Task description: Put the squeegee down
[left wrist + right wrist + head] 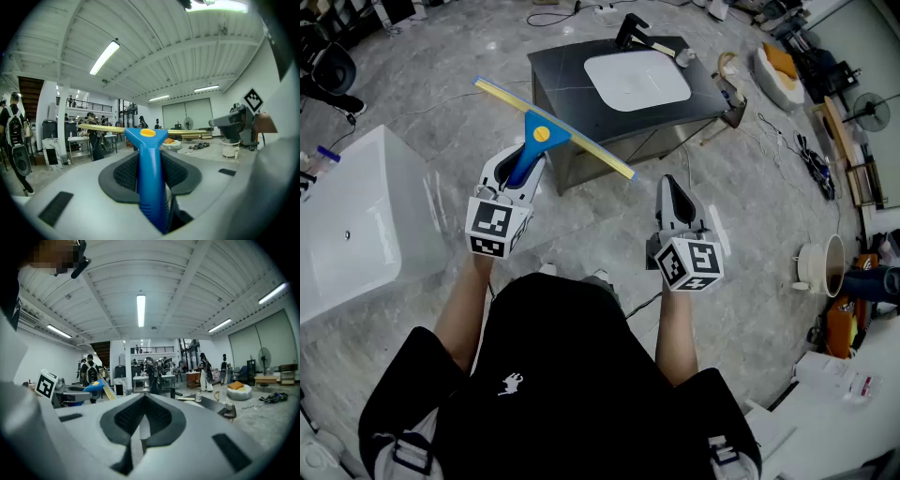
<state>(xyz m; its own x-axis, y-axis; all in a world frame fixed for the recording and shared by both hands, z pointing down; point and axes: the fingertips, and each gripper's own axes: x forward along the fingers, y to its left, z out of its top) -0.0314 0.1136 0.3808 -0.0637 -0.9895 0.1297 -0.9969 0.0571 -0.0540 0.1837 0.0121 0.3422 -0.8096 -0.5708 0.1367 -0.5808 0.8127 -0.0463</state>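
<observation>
The squeegee [546, 134] has a blue handle, a yellow button and a long yellow blade. In the head view it is held out level above the floor, in front of the dark counter. My left gripper [523, 165] is shut on the blue handle [149, 164], which runs up between the two black pads [125, 172]. The blade lies crosswise beyond the jaws. My right gripper [671, 185] hangs to the right, apart from the squeegee, shut with nothing in it [144, 401]. The right gripper view shows the squeegee [96, 386] off to its left.
Ahead stands a dark counter [562, 75] with a white basin [636, 77] and a black faucet [630, 30]. A white bathtub [356, 225] is at the left. Cables, a bucket [820, 267] and a fan [869, 108] crowd the right side of the marble floor.
</observation>
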